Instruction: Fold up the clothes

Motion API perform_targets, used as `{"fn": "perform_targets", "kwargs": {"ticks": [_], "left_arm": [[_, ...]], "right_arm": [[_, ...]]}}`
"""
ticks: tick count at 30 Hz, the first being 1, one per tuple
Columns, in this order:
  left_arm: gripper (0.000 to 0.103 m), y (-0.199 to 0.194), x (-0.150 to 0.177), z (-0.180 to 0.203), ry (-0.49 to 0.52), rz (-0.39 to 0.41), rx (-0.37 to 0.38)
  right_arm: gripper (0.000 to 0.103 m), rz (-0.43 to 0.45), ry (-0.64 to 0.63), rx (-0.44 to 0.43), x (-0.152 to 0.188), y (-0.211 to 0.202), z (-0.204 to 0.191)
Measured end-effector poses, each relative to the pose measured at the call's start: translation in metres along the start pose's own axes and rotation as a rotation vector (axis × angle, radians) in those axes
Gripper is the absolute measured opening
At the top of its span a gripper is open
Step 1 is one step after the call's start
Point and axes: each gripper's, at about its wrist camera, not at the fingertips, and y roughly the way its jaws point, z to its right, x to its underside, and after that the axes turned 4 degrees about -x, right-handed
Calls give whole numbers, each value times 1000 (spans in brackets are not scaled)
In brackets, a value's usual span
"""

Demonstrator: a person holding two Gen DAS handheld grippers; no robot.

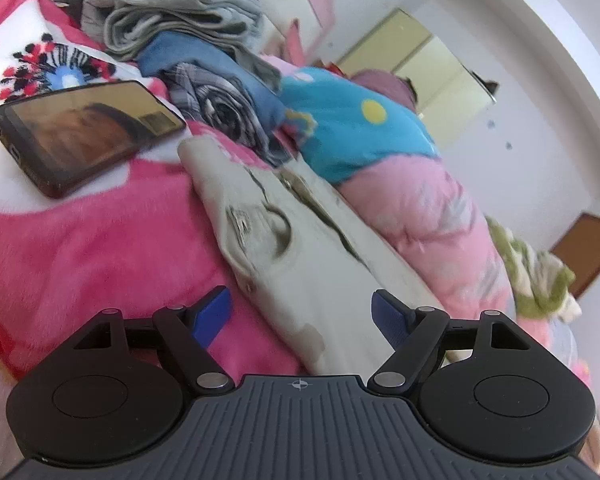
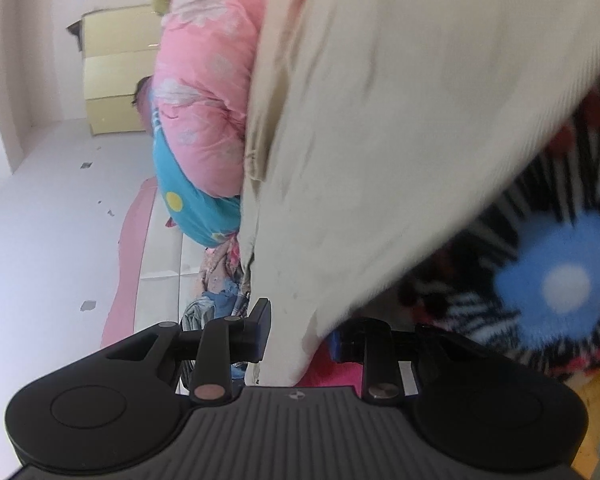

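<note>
Left gripper [image 1: 302,316]: jaws spread wide, nothing clamped. Right gripper [image 2: 300,336]: jaws narrowed, pinching cream garment [image 2: 400,140]

The left gripper [image 1: 302,314] hangs with jaws apart over a cream garment [image 1: 300,248] lying on a pink blanket [image 1: 100,248], beside a phone [image 1: 84,132].

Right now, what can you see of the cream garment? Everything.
The cream garment is off-white cloth, cotton-like, with dark smudges and a sewn seam or opening showing in the left wrist view. It lies as a long, partly folded strip on the pink blanket, beside a pink quilt. The left gripper stands open around its near end, pads clear. The right gripper is shut on a hanging edge, lifting it. Its far end is blurred.
</note>
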Motion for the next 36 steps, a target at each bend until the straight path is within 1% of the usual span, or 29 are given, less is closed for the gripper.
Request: {"fn": "perform_targets", "kwargs": {"ticks": [4, 7, 8, 10, 12, 13, 15, 16, 18, 20, 21, 25, 29, 33, 36], "left_arm": [[76, 11, -7, -1, -36, 31, -32], [74, 19, -12, 2, -34, 57, -61], [72, 22, -13, 2, -38, 64, -73], [66, 26, -17, 4, -44, 78, -100], [57, 28, -20, 4, -52, 86, -124], [55, 29, -22, 4, -58, 89, -132], [43, 29, -24, 3, -74, 93, -141], [40, 29, -25, 3, -83, 97, -142], [28, 27, -28, 4, -95, 118, -128], [20, 24, -30, 9, -92, 141, -111], [19, 22, -30, 13, -87, 154, -97], [16, 24, -39, 29, -93, 185, -29], [15, 43, -56, 50, -97, 191, 32], [15, 71, -75, 74, -77, 195, 63], [15, 101, -87, 88, -68, 170, 68]], "right_arm": [[29, -2, 0, 4, -3, 0, 2], [28, 6, 2, 9, -6, -5, 4], [27, 11, 4, 11, -7, -7, 5], [25, 28, 20, 16, -10, -12, 7], [21, 48, 40, 22, -14, -17, 10], [20, 59, 40, 30, -15, -19, 10], [15, 84, 20, 48, -19, -23, 7], [14, 99, -4, 57, -21, -25, 4], [9, 128, -56, 75, -25, -29, -3], [4, 158, -142, 82, -29, -32, -16], [3, 172, -187, 85, -31, -34, -23], [2, 218, -383, 85, -38, -37, -60], [2, 266, -552, 68, -49, -32, -102], [2, 307, -625, 33, -68, -16, -133], [2, 324, -662, 24, -86, 2, -149]]}}
